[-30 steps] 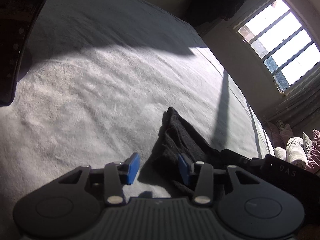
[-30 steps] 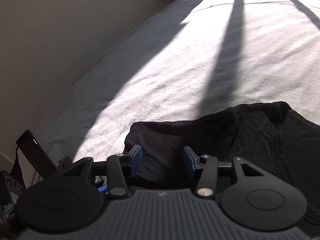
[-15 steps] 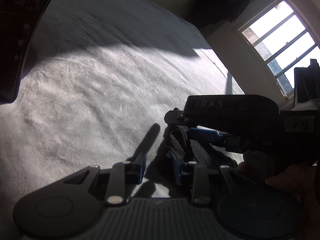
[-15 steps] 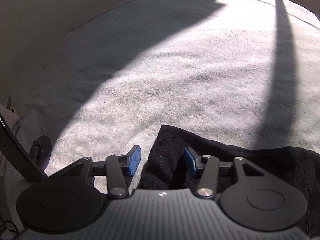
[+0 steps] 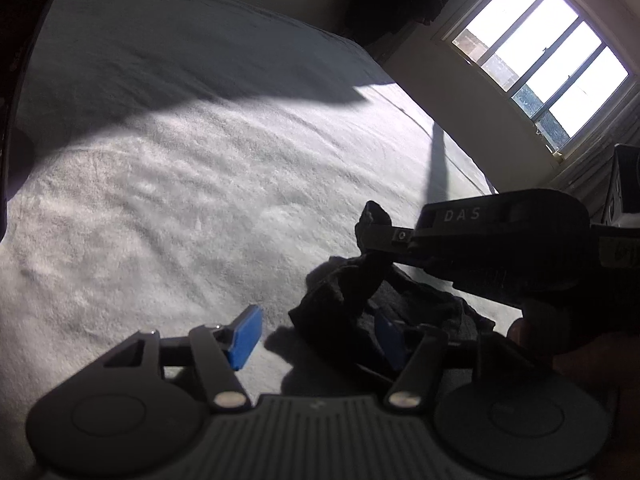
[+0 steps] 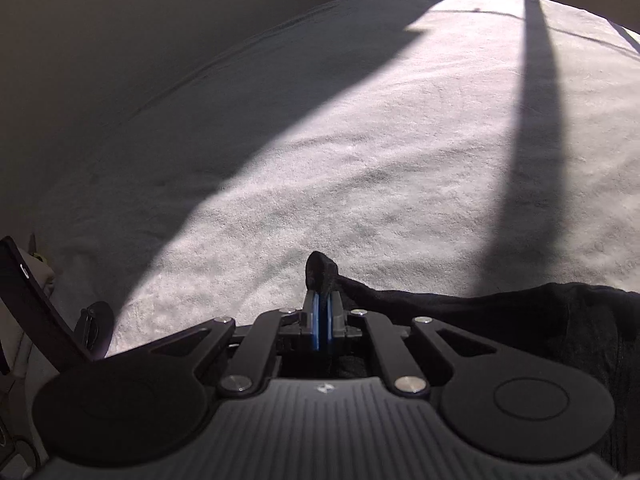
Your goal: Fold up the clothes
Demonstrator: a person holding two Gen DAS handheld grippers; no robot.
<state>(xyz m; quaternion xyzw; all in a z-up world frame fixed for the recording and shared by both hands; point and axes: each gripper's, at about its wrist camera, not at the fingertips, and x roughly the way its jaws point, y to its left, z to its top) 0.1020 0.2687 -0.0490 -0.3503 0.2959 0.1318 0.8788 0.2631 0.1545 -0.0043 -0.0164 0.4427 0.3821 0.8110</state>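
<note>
A black garment [image 5: 352, 304] lies crumpled on the pale bedspread [image 5: 180, 184]. In the left wrist view my left gripper [image 5: 316, 338] is low over the garment's near corner, its jaws opening; a fold of cloth lies between the blue pads [image 5: 246, 336] without being pressed. My right gripper [image 6: 322, 320] is shut on a corner of the black garment [image 6: 500, 312], and a tuft of cloth sticks up past the closed blue pads. From the left wrist view that right gripper [image 5: 376, 232] comes in from the right and holds the corner lifted a little off the bed.
A barred window [image 5: 548, 52] is at the upper right, and its frame throws a long dark shadow stripe [image 6: 532, 160] across the bedspread. A wall [image 6: 100, 40] runs along the bed's left side. A dark object [image 6: 28, 288] sits at the bed's lower-left edge.
My right gripper closed on the garment's corner and raised it. My left gripper's jaws spread wider over the cloth beside it.
</note>
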